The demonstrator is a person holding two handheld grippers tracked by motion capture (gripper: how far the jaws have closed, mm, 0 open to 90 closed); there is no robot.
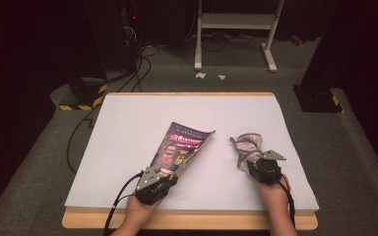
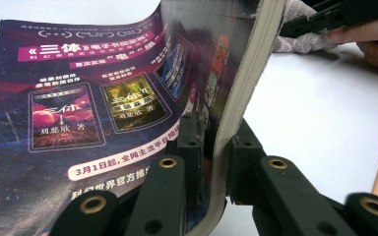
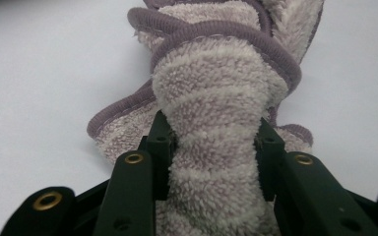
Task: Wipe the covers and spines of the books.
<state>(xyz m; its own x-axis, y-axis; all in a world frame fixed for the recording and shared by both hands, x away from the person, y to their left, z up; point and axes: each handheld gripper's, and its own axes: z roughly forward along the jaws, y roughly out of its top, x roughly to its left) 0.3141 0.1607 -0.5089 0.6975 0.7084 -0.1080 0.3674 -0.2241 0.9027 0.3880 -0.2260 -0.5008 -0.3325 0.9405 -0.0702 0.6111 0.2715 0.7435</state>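
From above, the left gripper (image 1: 163, 178) sits at the near edge of the white table (image 1: 128, 147), clamped on the near end of a magazine (image 1: 182, 146) that slants away toward the middle of the table, its far end lifted. Just to the right, well apart from it, the right gripper (image 1: 250, 166) meets a crumpled cloth (image 1: 246, 145) lying right of centre.

The left gripper view brings out what the high view cannot: the magazine (image 2: 93, 103) is thick, its cream page edges sandwiched between the two black jaws, which are closed tight on it, and the glossy purple cover curls over to the left, printed with pink banners and small book covers. Far right in that view, the other hand (image 2: 369, 39) and the cloth (image 2: 298, 37) appear.

The right gripper view shows the cloth (image 3: 216, 113) as fluffy, pale grey with faint stripes and a purple hem, bunched into a thick roll. The jaws press its sides, gripping it.
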